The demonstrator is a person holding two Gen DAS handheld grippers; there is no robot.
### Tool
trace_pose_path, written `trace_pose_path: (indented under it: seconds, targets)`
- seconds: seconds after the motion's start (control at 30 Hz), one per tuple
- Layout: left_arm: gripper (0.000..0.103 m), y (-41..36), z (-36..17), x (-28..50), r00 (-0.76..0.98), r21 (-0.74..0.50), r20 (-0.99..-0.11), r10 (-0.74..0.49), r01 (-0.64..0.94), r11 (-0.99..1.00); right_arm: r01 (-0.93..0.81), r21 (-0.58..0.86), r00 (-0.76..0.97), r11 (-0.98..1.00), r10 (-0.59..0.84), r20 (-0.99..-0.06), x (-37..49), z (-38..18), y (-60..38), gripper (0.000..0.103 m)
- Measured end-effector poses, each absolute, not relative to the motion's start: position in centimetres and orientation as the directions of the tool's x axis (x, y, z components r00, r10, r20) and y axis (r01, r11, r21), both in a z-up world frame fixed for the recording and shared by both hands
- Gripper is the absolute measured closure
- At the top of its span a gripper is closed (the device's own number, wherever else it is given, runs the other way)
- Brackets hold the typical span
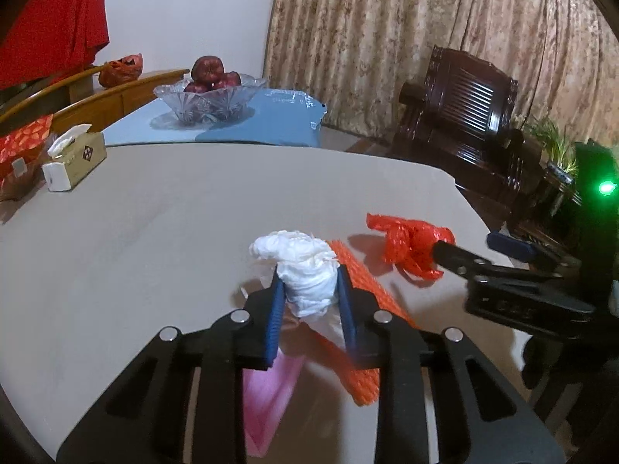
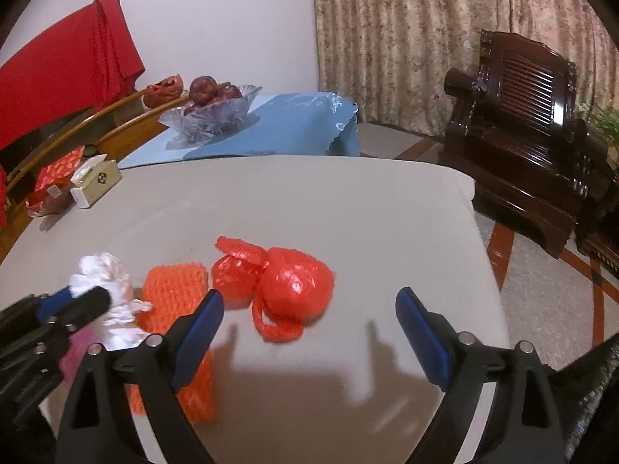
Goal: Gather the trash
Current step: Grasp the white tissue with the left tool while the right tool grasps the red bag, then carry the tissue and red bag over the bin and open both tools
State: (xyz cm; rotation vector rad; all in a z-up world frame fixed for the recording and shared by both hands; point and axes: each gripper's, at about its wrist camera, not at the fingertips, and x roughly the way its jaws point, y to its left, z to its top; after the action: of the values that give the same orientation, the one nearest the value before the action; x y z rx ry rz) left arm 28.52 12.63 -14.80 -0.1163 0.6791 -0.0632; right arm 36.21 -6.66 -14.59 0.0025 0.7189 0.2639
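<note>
- Left wrist view: the left gripper [image 1: 309, 290] has its jaws pinching a crumpled white tissue [image 1: 300, 266] above the table [image 1: 135, 232], with an orange foam net [image 1: 359, 309] underneath.
- Right wrist view: the right gripper [image 2: 309, 324] has its jaws spread wide, just short of a red plastic bag [image 2: 282, 282] lying on the table.

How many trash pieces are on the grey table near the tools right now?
4: white tissue wad gripped in the left tool, orange foam net beside it, pink piece beneath, red plastic bag ahead of the right tool. More may be hidden.
</note>
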Motion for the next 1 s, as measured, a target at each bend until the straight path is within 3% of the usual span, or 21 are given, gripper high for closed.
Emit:
trace_pose_path:
  seconds: [0.1, 0.13, 0.2, 0.27, 0.37, 1.0]
  targets:
    - [0.078, 12.8, -15.2, 29.3, 0.773, -0.128, -0.628, -0.092, 0.014, 0.992, -0.236, 0.097, 0.695, 0.967, 0.238, -0.679, 37.4, -15.6, -6.2, 0.015]
    - [0.078, 12.8, -15.4, 29.6, 0.771, -0.126, -0.630, -0.089, 0.012, 0.992, -0.241, 0.112, 0.675, 0.964, 0.249, -0.694, 37.9, -15.9, -6.1, 0.020]
    - [0.078, 12.9, -15.6, 30.0, 0.769, -0.127, -0.634, -0.088, 0.009, 0.992, -0.248, 0.138, 0.653, 0.959, 0.270, -0.707, 38.5, -16.1, -5.9, 0.032]
    - [0.078, 12.8, -15.6, 30.1, 0.768, -0.124, -0.634, -0.085, 0.008, 0.992, -0.259, 0.147, 0.634, 0.955, 0.283, -0.719, 39.0, -16.3, -5.8, 0.060]
    - [0.078, 12.5, -15.5, 30.0, 0.767, -0.121, -0.636, -0.081, 0.005, 0.993, -0.275, 0.160, 0.624, 0.948, 0.303, -0.720, 38.8, -16.1, -5.8, 0.066]
    - [0.078, 8.2, -9.4, 24.5, 0.819, -0.133, -0.556, -0.140, 0.079, 0.988, -0.204, 0.160, 0.778, 0.966, 0.259, -0.572, 28.1, -8.1, -11.8, 0.067]
